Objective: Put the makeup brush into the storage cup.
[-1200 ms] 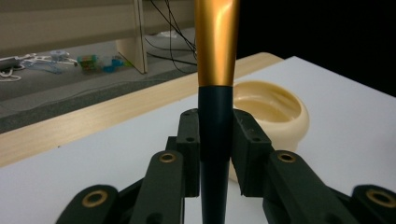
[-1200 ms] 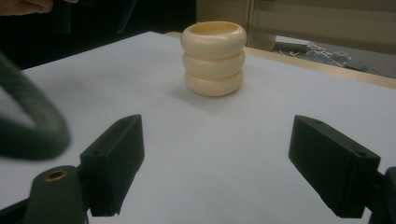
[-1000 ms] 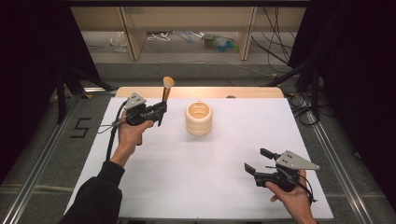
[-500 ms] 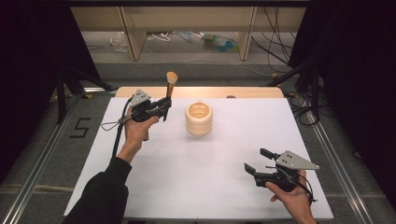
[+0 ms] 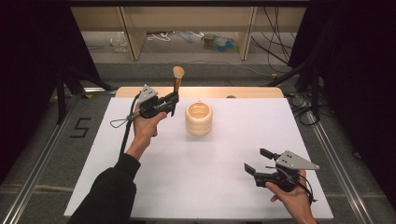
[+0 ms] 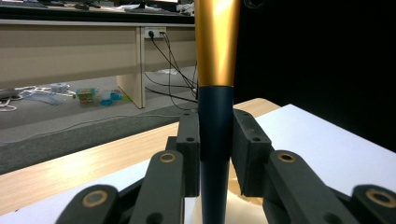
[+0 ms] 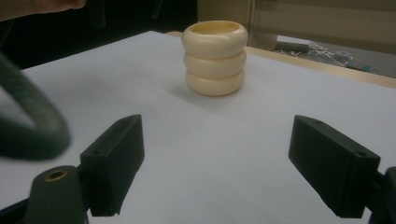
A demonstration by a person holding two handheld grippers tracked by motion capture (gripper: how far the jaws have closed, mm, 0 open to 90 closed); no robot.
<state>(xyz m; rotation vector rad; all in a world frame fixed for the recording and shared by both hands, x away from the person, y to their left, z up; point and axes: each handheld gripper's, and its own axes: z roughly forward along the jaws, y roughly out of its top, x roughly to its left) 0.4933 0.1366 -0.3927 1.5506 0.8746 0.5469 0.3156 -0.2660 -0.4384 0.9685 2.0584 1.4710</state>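
My left gripper [image 5: 173, 100] is raised over the far left of the white table [image 5: 233, 140], shut on a brush [image 5: 177, 80] that stands upright. In the left gripper view the jaws clamp the brush's dark handle [image 6: 215, 126] just below its gold ferrule. The tan bristle head points up. A cream ribbed holder [image 5: 199, 119] stands just right of the brush, its mouth open and upward. My right gripper [image 5: 256, 159] rests low at the near right, open, with nothing between its fingers. Its own view faces the holder [image 7: 215, 58] across bare table.
A wooden strip [image 5: 252, 92] runs along the table's far edge. Beyond it the floor holds cables and desk legs. Dark curtains flank both sides, and metal rails run beside the table. A "5" mark [image 5: 80, 127] is on the floor at left.
My left gripper has carried the brush a little to the right and farther away, closer to the holder. The right gripper has stayed put.
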